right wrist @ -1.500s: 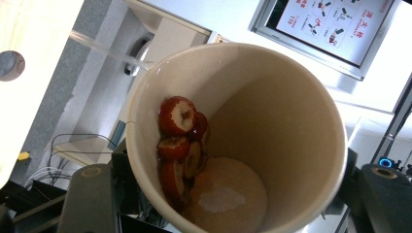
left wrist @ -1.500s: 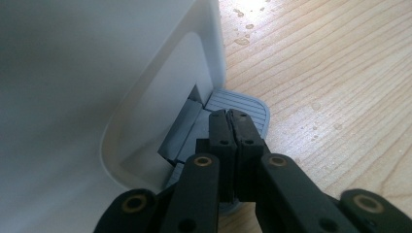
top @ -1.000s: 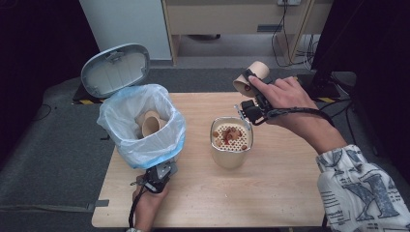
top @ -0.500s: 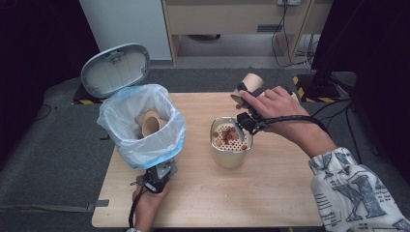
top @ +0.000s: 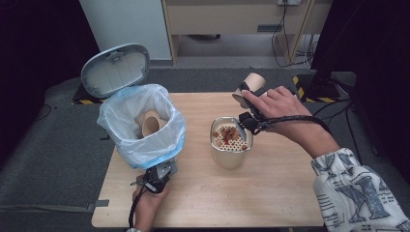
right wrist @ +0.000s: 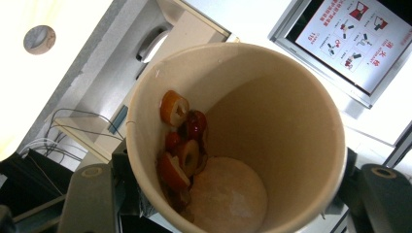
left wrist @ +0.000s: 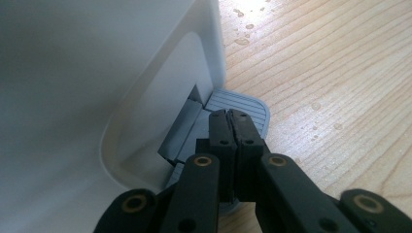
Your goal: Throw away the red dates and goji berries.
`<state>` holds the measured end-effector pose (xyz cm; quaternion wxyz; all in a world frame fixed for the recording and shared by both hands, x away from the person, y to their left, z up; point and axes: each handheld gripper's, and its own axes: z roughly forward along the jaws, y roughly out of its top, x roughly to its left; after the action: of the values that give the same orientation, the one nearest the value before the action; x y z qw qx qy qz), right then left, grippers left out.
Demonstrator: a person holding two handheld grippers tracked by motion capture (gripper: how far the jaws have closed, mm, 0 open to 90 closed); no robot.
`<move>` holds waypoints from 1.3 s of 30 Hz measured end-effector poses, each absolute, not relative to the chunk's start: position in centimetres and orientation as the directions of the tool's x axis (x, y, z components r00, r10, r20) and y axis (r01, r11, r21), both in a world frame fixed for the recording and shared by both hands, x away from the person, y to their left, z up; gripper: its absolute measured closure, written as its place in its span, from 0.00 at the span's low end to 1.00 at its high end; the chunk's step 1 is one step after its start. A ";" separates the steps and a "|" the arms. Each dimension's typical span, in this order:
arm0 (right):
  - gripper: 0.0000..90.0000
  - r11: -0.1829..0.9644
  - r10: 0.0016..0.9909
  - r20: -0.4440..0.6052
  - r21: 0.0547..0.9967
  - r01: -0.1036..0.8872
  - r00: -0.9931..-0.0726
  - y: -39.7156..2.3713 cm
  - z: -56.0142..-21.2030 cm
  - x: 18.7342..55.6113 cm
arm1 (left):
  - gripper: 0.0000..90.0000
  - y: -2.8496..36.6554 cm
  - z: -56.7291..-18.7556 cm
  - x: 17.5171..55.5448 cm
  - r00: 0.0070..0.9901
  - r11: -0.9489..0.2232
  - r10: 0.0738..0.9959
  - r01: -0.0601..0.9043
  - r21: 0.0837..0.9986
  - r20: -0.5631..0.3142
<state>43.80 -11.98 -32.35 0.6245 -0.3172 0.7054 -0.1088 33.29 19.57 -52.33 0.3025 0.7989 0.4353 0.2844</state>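
A tan paper cup (top: 252, 83) is tipped on its side just behind a beige pot (top: 227, 159). My right gripper (top: 245, 96) is shut on the cup. The pot's perforated strainer (top: 231, 139) holds red fruit pieces. In the right gripper view the cup (right wrist: 272, 111) has red date slices (right wrist: 182, 145) stuck to its inner wall, with my right gripper (right wrist: 238, 204) clamped around it. At the table's front left, my left gripper (top: 158, 175) is shut, with its tips (left wrist: 231, 119) pressing on the grey pedal (left wrist: 245, 103) of the bin (left wrist: 97, 97).
The pedal bin's lid (top: 115, 69) stands open, and its blue-white bag (top: 140, 140) holds discarded paper cups (top: 151, 124). The wooden table (top: 270, 193) has bare room at the front and right. Cables and a shelf unit lie beyond its far edge.
My right hand has brought the paper cup down and a little left, closer to the pot's strainer. The left gripper has stayed on the pedal.
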 end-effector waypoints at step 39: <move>0.36 0.841 -0.496 -0.856 -0.434 -0.323 -0.142 -12.9 -35.3 44.3 | 0.98 19.6 -52.3 33.3 0.461 -0.440 0.866 0.520 0.732 0.194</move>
<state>44.34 -12.93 -35.29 0.5957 -0.2723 0.7521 -0.0728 33.31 19.60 -52.33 0.3028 0.7992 0.4337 0.2855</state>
